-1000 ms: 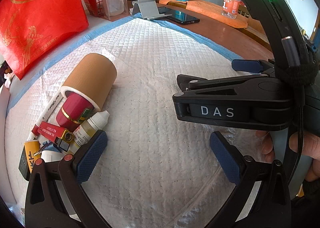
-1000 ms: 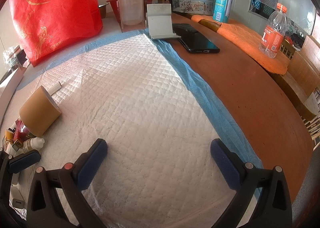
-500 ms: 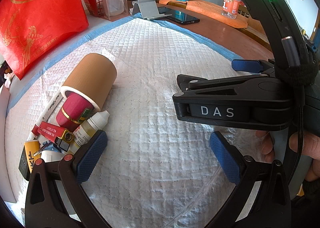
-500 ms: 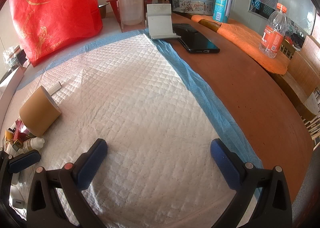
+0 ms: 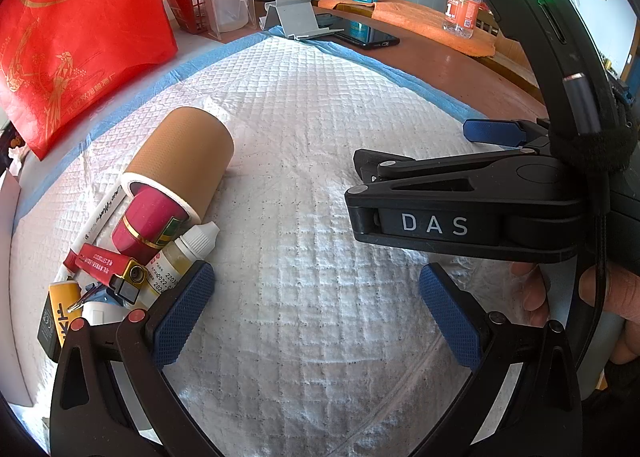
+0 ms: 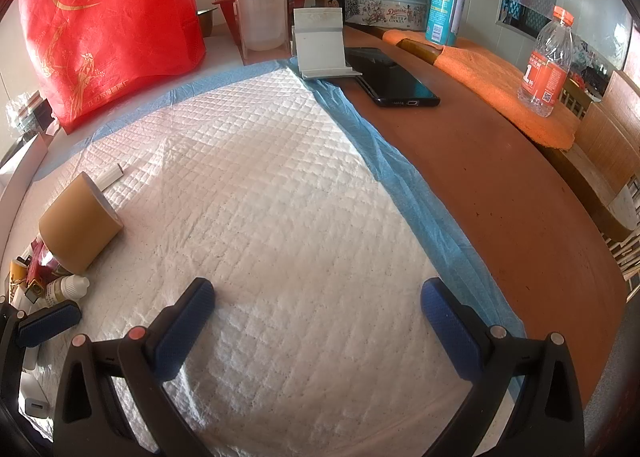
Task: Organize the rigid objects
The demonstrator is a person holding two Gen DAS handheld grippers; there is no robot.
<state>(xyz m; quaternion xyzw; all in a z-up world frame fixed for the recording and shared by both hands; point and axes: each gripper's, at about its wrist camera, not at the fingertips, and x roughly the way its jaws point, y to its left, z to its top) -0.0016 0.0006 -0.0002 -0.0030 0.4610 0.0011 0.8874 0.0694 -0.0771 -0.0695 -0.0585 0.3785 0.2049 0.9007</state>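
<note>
Clearly both the left gripper (image 5: 316,313) and right gripper (image 6: 318,323) hover spread and empty. Far left on the quilted white pad (image 5: 320,177) lies a tan paper cup (image 5: 180,161) (light, crushable): grip its sidewall gently.

We counted one paper cup (image 5: 184,161), one dropper bottle (image 5: 180,257), one lighter (image 5: 110,267). One pen (image 5: 98,217), two grippers.

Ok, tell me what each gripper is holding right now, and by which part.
Nothing is held. The left gripper and the right gripper are both open, with only the white quilted pad between their fingers.
</note>
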